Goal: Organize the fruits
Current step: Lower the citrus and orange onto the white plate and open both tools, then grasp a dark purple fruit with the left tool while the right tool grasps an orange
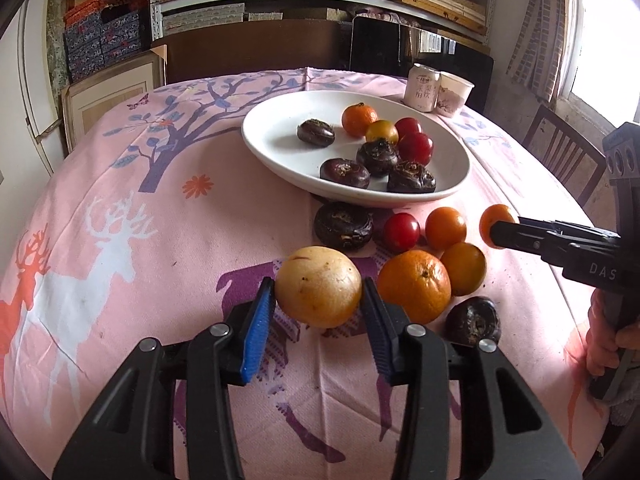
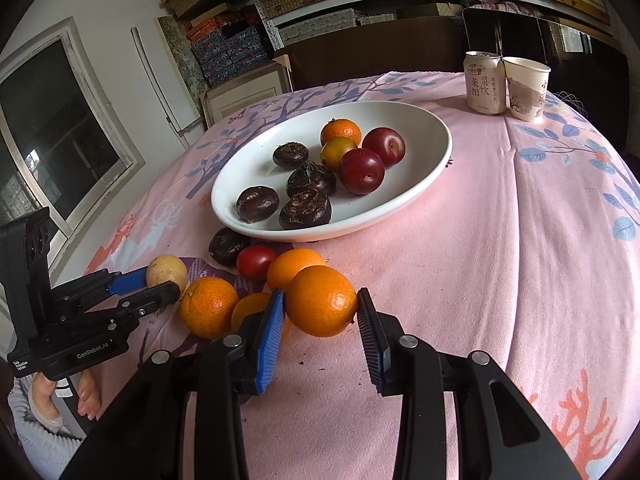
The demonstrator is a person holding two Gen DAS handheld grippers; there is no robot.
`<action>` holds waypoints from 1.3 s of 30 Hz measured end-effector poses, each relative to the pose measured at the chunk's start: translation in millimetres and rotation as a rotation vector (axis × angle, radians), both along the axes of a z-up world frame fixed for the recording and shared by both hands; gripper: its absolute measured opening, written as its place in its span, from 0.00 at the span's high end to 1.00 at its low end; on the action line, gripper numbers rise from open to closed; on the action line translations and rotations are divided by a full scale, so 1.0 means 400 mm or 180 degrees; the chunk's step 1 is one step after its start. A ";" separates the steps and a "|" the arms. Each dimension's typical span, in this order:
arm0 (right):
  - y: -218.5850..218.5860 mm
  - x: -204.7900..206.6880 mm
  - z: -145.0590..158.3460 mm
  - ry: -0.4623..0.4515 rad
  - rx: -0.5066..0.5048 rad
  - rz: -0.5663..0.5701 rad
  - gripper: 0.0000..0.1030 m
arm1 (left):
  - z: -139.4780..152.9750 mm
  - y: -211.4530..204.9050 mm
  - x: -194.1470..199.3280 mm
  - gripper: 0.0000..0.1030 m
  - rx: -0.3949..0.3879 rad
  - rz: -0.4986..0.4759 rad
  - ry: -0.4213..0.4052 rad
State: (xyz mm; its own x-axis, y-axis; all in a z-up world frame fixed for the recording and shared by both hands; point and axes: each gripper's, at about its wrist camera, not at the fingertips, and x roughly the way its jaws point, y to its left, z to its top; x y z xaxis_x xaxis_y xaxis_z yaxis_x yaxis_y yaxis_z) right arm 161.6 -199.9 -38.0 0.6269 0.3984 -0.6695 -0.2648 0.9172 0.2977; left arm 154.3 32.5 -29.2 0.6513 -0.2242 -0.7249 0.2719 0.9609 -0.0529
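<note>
Your left gripper (image 1: 319,312) is clamped on the yellow fruit (image 1: 318,286) at lower centre, resting on the pink tablecloth (image 1: 160,240). Your right gripper (image 2: 320,320) grips an orange (image 2: 321,301) at lower centre, below the white plate (image 2: 424,184) holding more fruit.

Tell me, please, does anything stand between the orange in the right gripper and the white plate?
Yes. The right gripper is shut on the orange; between it and the white plate lie another orange, a red fruit and a dark water chestnut on the cloth. Lifting over them looks clear.
</note>
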 end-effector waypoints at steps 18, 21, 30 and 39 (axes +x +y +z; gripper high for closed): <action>-0.011 0.216 0.063 0.0000 0.0196 -0.0284 0.63 | 0.077 -0.068 0.277 0.58 -0.0119 0.0085 -0.0070; -0.017 0.217 0.054 0.0025 0.0226 -0.0267 0.60 | 0.066 -0.065 0.283 0.45 -0.0118 0.0089 -0.0096; -0.023 0.141 0.052 -0.0103 0.0152 -0.0259 0.46 | 0.060 0.005 0.215 0.15 -0.0229 0.0260 -0.0120; 0.000 0.044 0.036 -0.0133 0.0020 -0.0045 0.32 | 0.030 0.009 0.121 0.09 -0.0116 0.0162 -0.0086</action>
State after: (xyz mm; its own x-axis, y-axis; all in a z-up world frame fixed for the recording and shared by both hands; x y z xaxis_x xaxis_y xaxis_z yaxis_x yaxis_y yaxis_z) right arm 179.3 -200.1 -23.7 0.6598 0.3935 -0.6402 -0.2643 0.9190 0.2926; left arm 202.8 36.3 -17.3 0.6818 -0.2164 -0.6988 0.2246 0.9710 -0.0816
